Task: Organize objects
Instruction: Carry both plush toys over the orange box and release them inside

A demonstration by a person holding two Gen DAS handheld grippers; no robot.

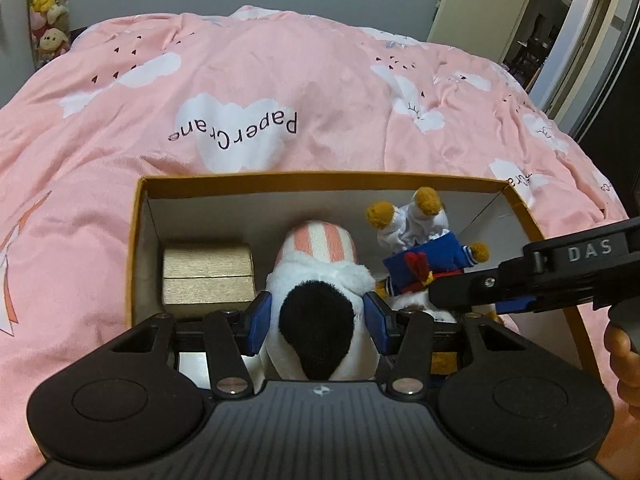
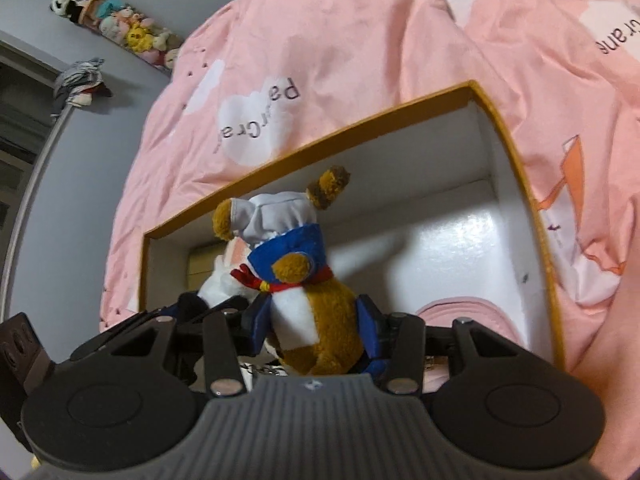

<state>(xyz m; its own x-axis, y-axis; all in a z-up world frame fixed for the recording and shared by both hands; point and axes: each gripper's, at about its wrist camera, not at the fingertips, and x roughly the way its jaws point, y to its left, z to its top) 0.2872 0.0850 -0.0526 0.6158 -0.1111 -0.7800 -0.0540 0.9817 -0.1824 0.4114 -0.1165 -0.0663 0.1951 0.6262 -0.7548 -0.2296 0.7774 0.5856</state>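
Observation:
An orange-rimmed cardboard box (image 1: 340,177) lies open on the bed. My left gripper (image 1: 318,314) is shut on a white plush toy (image 1: 320,280) with a black patch and a pink-striped end, low inside the box. A gold gift box (image 1: 208,276) stands in the box's left corner. Reaching in from the right, my right gripper (image 1: 460,292) holds a brown plush dog (image 1: 424,248) in a blue sailor top. In the right wrist view my right gripper (image 2: 314,322) is shut on that dog (image 2: 320,320), which hangs feet-up over the box (image 2: 516,168).
A pink duvet (image 1: 280,80) with white clouds covers the bed around the box. Something pink (image 2: 460,308) lies in the box's near right corner. Plush toys (image 1: 48,8) hang on the far wall. A door (image 1: 472,4) stands open at the back right. A hand (image 1: 624,360) shows at the right edge.

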